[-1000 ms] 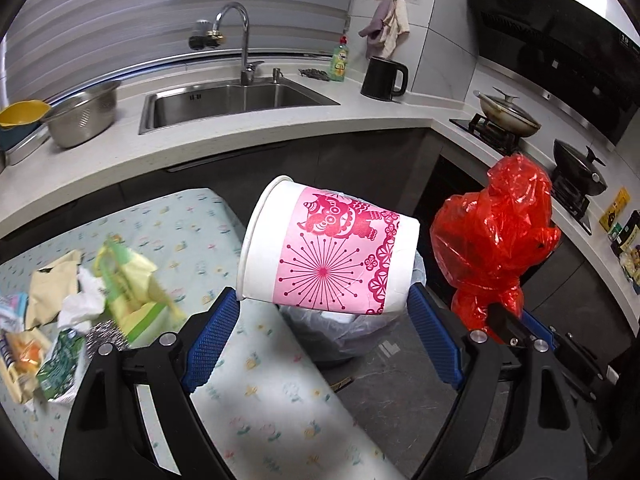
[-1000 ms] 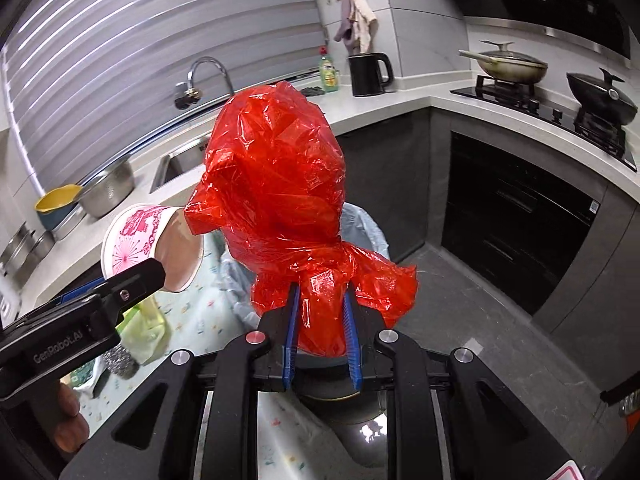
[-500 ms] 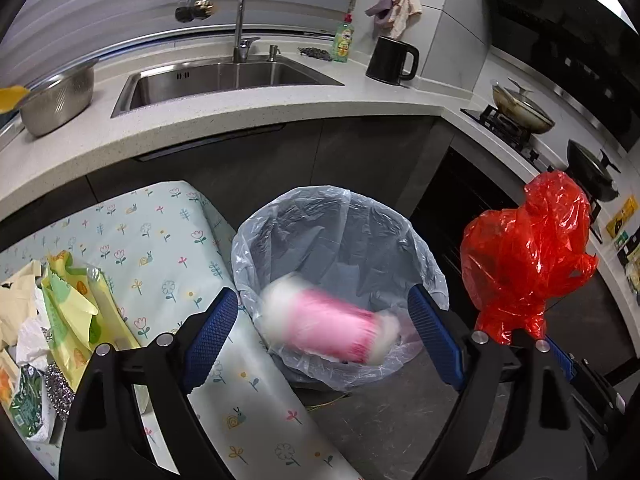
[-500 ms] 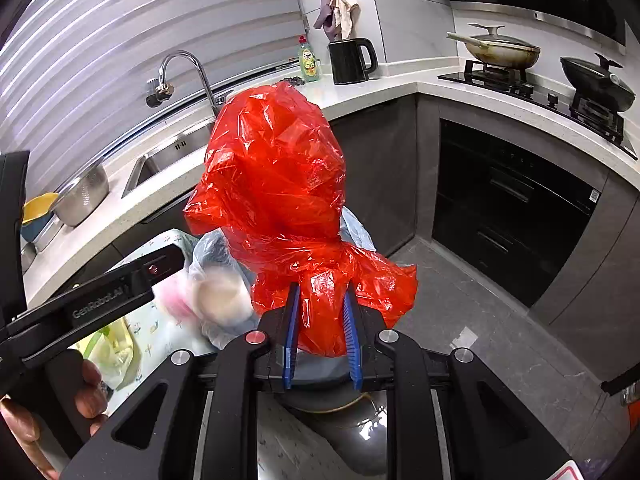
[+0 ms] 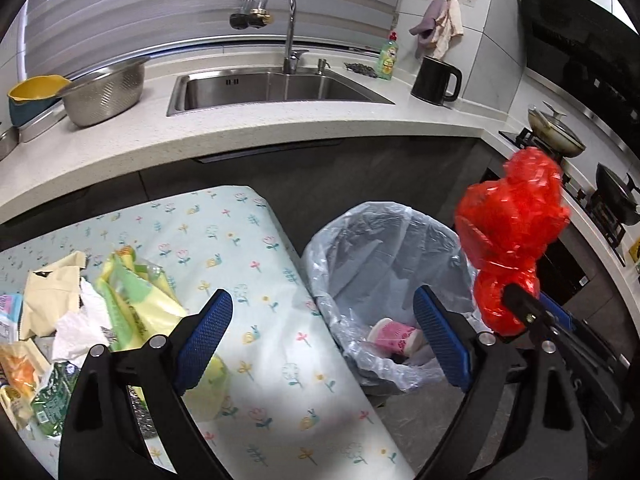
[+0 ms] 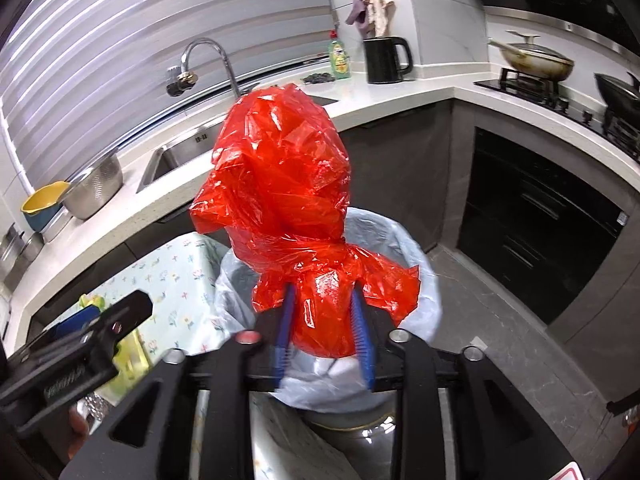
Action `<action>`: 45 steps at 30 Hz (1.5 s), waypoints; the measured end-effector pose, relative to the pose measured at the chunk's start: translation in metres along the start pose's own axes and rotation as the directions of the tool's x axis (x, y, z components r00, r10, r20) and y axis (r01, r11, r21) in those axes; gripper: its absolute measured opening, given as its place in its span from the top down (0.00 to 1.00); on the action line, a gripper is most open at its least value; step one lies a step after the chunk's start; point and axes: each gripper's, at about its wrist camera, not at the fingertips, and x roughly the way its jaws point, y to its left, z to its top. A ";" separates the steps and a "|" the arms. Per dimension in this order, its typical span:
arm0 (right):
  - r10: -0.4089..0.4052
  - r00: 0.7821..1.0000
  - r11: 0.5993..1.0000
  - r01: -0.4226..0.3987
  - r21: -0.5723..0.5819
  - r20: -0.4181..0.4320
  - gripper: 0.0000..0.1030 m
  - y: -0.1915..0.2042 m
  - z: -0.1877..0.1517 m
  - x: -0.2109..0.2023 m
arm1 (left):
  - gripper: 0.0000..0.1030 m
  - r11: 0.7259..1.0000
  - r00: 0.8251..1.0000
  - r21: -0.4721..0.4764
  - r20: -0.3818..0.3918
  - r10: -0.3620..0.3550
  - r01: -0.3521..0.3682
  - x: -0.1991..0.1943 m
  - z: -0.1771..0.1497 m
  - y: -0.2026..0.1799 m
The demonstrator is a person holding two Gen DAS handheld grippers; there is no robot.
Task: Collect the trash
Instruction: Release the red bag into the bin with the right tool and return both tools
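A kitchen with a pale L-shaped counter (image 5: pixel 256 128), a steel sink (image 5: pixel 264 88) and a black kettle (image 5: pixel 434 80) is seen beyond both tools. A table under a flowered cloth (image 5: pixel 248 264) lies below the left gripper (image 5: pixel 320 336), and a bin lined with a pale plastic bag (image 5: pixel 384 248) stands just beyond the cloth's edge, ahead of the gripper's right finger.

The left gripper's jaws are spread wide and nothing is held between them. A pink paper cup (image 5: pixel 394 338) is seen lying on its side at the bottom of the bin, just left of the right blue pad. A heap of wrappers and crumpled paper (image 5: pixel 80 320) is spread on the cloth beside and beyond the left finger.

The right gripper (image 6: pixel 324 332) is held over the bin (image 6: pixel 416 276). A crumpled red plastic bag (image 6: pixel 284 184) stands up between its blue pads, its lower bulge filling the gap. The jaws have just been opening, and whether the pads press on the bag or merely flank it cannot be told with certainty; the bag appears loosely cradled. The same red bag (image 5: pixel 512 224) is seen to the right of the left gripper.
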 end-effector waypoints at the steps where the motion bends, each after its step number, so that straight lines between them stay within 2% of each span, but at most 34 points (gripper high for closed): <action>1: 0.004 1.000 1.000 -0.004 -0.004 0.008 0.52 0.003 0.001 0.005 | 0.15 1.000 1.000 -0.003 0.003 0.004 -0.004 -0.001 0.000 0.003; 2: 0.004 1.000 1.000 -0.004 -0.012 0.010 0.43 0.006 0.002 0.009 | 0.15 1.000 1.000 -0.007 0.005 0.007 -0.007 -0.001 0.001 0.005; 3: -0.004 1.000 1.000 0.004 -0.023 0.005 0.43 0.010 0.003 0.014 | 0.15 1.000 1.000 -0.011 0.005 0.012 -0.012 -0.002 0.001 0.007; 7: -0.015 1.000 0.999 0.015 -0.040 0.016 0.41 0.023 0.006 0.013 | 0.14 0.999 0.999 -0.011 0.018 0.035 -0.034 -0.009 0.000 0.014; 18: 0.026 0.998 0.997 -0.021 -0.071 0.058 0.37 0.051 -0.003 -0.041 | 0.14 0.997 0.996 -0.045 0.045 0.072 -0.070 -0.045 -0.010 0.041; 20: 0.037 0.998 0.996 -0.032 -0.079 0.057 0.35 0.057 -0.005 -0.049 | 0.10 0.995 0.995 -0.056 0.049 0.082 -0.079 -0.054 -0.012 0.047; 30: 0.079 0.996 0.988 -0.074 -0.139 0.036 0.34 0.098 -0.030 -0.079 | 0.10 0.987 0.989 -0.101 0.064 0.131 -0.124 -0.101 -0.031 0.082; 45: 0.133 0.991 0.967 -0.135 -0.214 -0.023 0.33 0.155 -0.069 -0.097 | 0.10 0.962 0.976 -0.193 0.056 0.208 -0.194 -0.143 -0.061 0.144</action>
